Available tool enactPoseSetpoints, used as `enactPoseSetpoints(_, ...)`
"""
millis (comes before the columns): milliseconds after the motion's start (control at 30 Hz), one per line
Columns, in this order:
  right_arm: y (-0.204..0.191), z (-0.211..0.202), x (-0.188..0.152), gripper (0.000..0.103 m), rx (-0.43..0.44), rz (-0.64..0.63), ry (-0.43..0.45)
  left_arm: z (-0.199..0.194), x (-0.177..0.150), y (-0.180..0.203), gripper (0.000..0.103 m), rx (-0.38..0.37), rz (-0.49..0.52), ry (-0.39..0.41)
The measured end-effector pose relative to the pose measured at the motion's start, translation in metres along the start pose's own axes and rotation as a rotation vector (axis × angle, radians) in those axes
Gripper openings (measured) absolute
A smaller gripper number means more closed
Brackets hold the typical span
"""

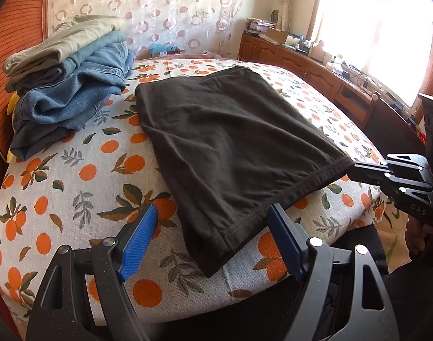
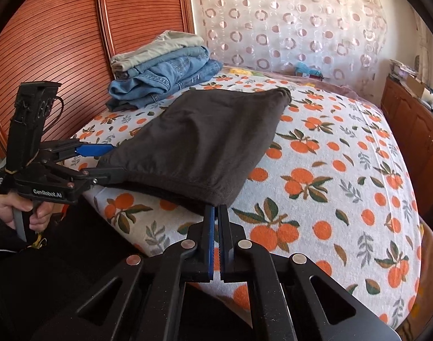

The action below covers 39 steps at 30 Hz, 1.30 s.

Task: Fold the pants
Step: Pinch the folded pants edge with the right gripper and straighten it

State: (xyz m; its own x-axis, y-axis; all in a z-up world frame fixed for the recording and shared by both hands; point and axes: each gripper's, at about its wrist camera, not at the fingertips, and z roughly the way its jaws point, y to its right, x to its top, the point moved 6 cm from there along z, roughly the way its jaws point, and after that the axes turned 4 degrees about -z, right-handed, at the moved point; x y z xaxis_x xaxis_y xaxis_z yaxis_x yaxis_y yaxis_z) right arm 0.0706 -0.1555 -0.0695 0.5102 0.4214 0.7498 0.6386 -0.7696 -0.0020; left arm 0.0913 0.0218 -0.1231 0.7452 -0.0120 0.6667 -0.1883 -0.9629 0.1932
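Observation:
Dark brown pants (image 1: 227, 142) lie folded flat on the orange-print bed cover (image 1: 74, 176); they also show in the right wrist view (image 2: 205, 145). My left gripper (image 1: 213, 216) is open, its blue pads either side of the near hem corner, not closed on it; it also shows in the right wrist view (image 2: 114, 160). My right gripper (image 2: 215, 209) is shut on the other near hem corner of the pants, seen from the side in the left wrist view (image 1: 355, 170).
A stack of folded jeans and khaki pants (image 1: 71, 74) sits at the bed's far left by a slatted wooden headboard (image 2: 60, 42). A wooden cabinet (image 1: 315, 68) with clutter runs along the right under a bright window.

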Motion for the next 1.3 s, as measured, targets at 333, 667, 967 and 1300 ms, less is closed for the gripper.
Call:
enactPoseSetpoints(333,0.005,-0.010,0.003,0.005,0.016,0.042,0.008,-0.011,-0.002,-0.011,0.080,-0.001,-0.028,0.022)
enactPoseSetpoints(667,0.007,0.005,0.020,0.037,0.004,0.075,0.039,-0.013,0.003,-0.009,0.068,-0.024,-0.034,0.046)
enactPoseSetpoints(967,0.008,0.027,0.017,0.037,-0.015,0.100,-0.010,-0.008,-0.009,-0.011,0.056,-0.008,-0.032,0.018)
enactPoseSetpoints(1300,0.005,0.031,0.011,0.037,-0.003,0.109,-0.031,-0.008,-0.017,-0.010,0.040,-0.014,-0.033,0.017)
